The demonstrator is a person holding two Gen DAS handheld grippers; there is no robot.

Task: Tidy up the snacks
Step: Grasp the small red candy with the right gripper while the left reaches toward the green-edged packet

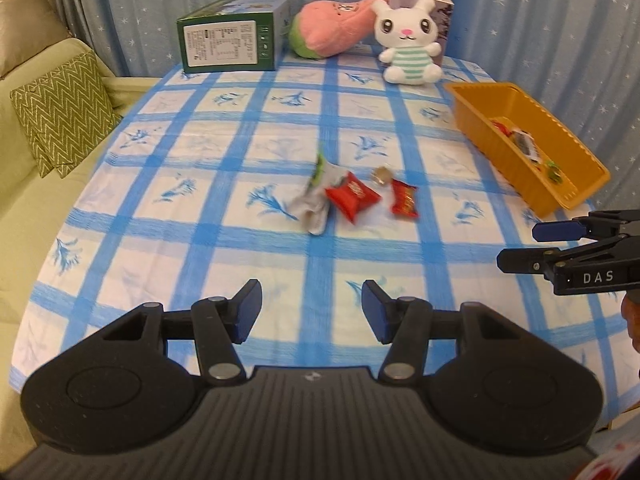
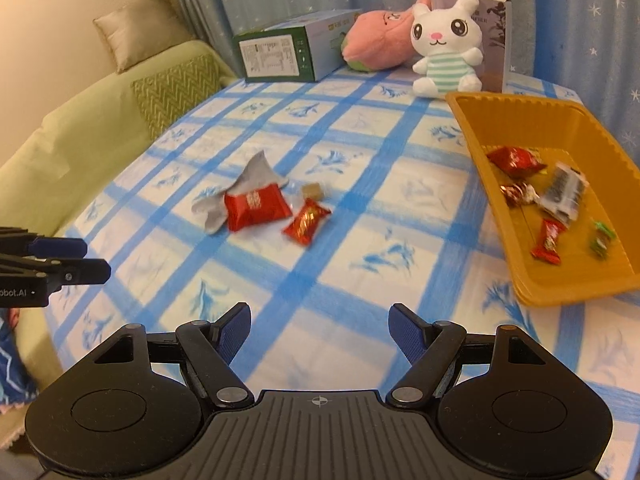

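Both my left gripper and right gripper stand wide and empty over the blue-checked tabletop, where the puffy red foil snack packet lies mid-cloth, light, crinkly and slippery, best pinched across its sealed end.

White letters "DAS" on the right gripper, "obot.AI" on the left gripper, tiny print on the green box far ahead too small to read
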